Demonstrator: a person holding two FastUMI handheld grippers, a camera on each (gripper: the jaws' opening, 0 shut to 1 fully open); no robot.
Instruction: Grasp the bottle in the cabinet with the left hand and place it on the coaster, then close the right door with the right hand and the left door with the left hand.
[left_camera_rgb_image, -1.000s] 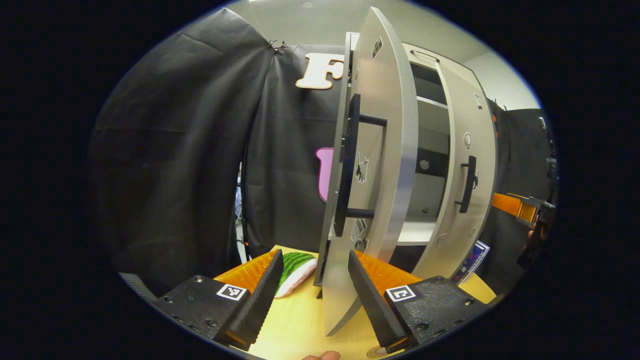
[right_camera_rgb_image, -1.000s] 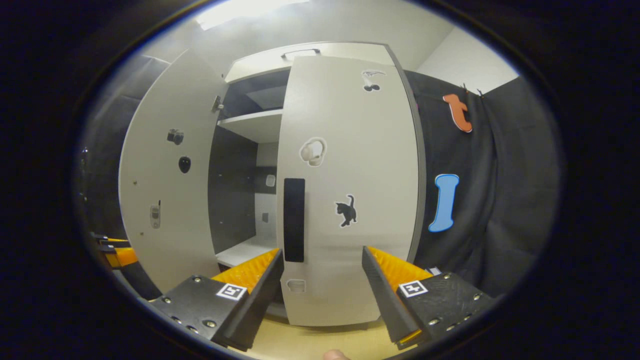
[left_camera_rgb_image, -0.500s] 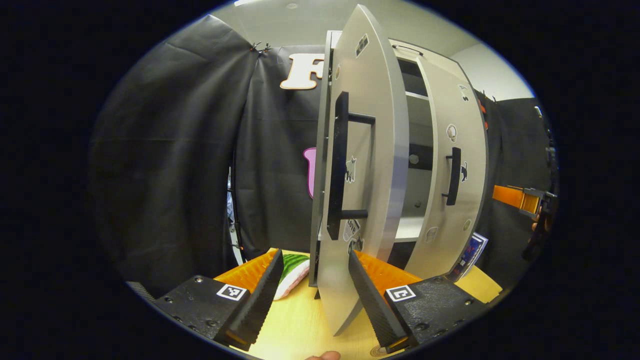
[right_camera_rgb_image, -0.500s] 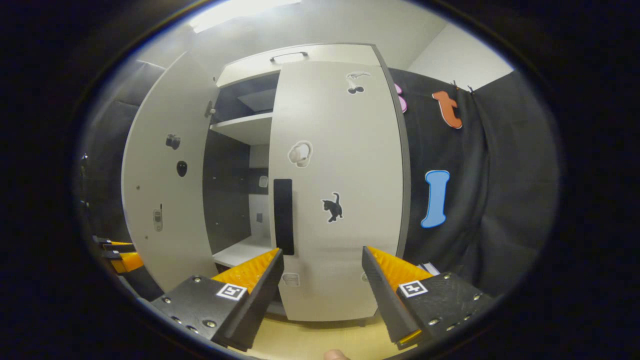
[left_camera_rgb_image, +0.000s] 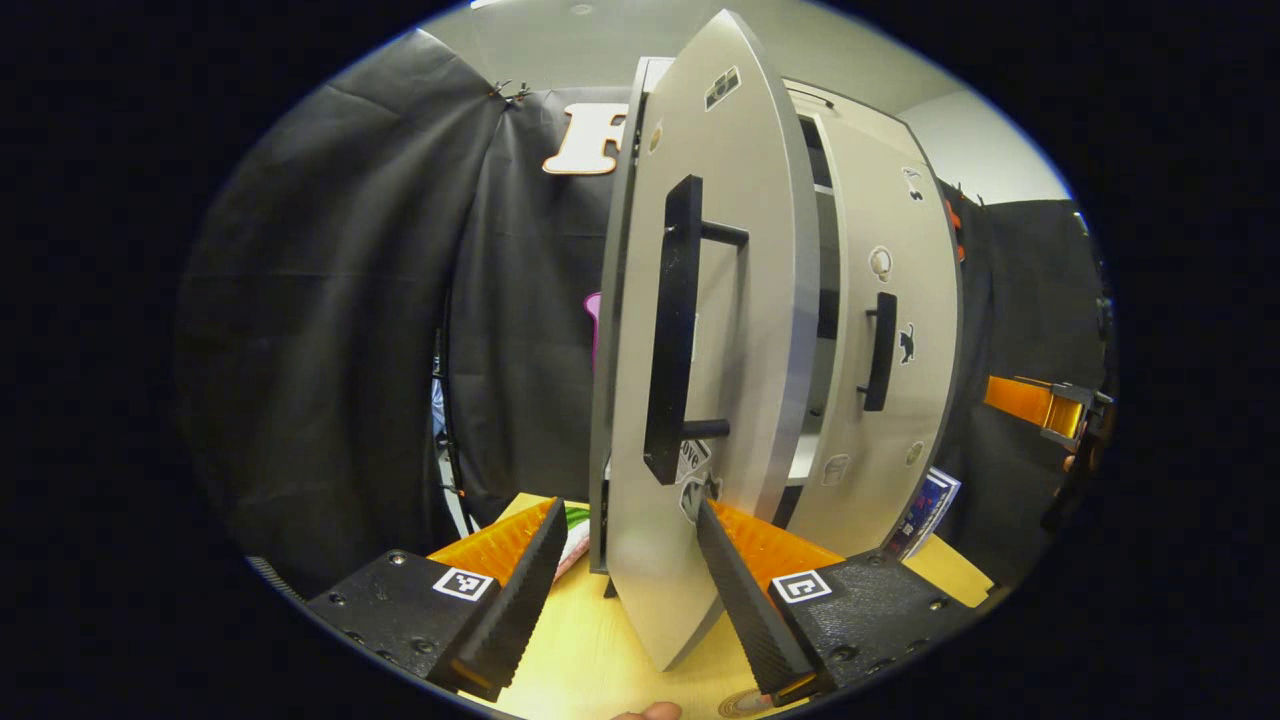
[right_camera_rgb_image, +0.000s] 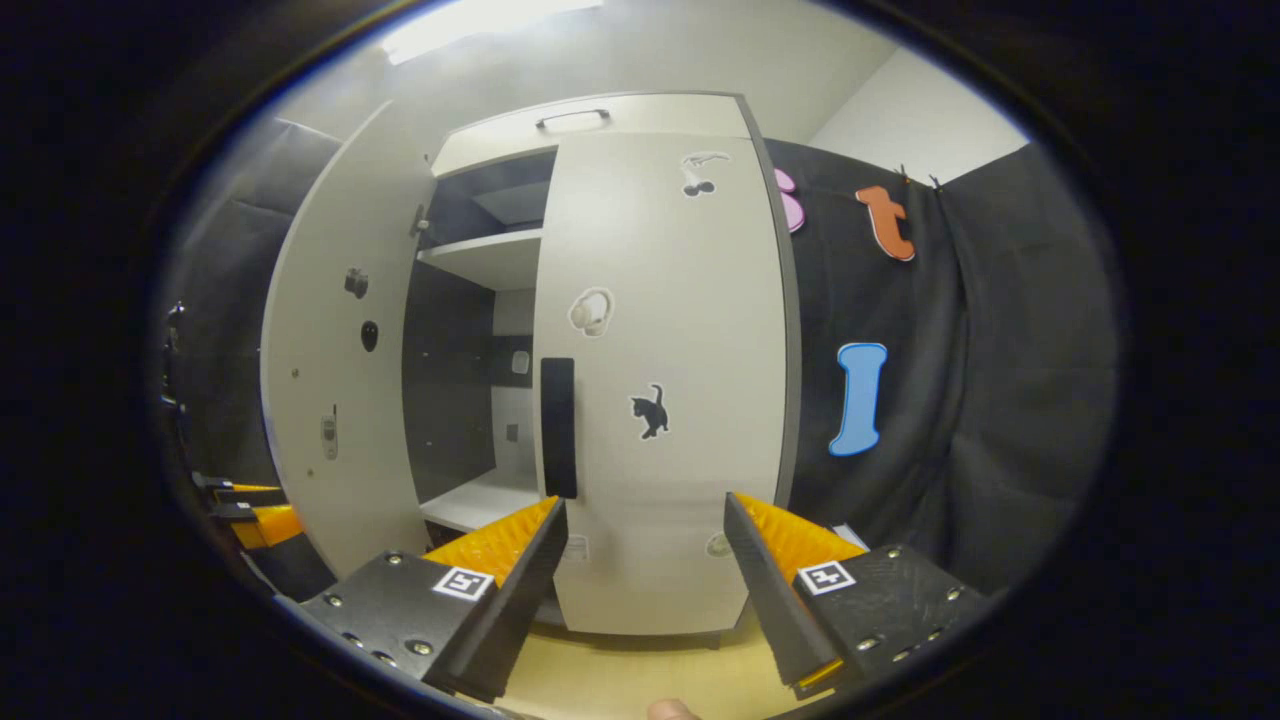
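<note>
Landmark: the pale wooden table (left_camera_rgb_image: 590, 660), low in both views.
Walls: black cloth (left_camera_rgb_image: 330, 330) hangs behind and beside the table; a plain white wall (right_camera_rgb_image: 930, 125) rises above the cloth.
Ceiling: white, high over the table.
Light: a bright ceiling lamp (right_camera_rgb_image: 480, 18) above.

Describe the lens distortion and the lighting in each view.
Left gripper view: fisheye bends the left door into a bow; its edge catches a pale sheen. Right gripper view: the right door bulges outward, a ceiling light glares at the top, and the cabinet interior lies in shadow.
</note>
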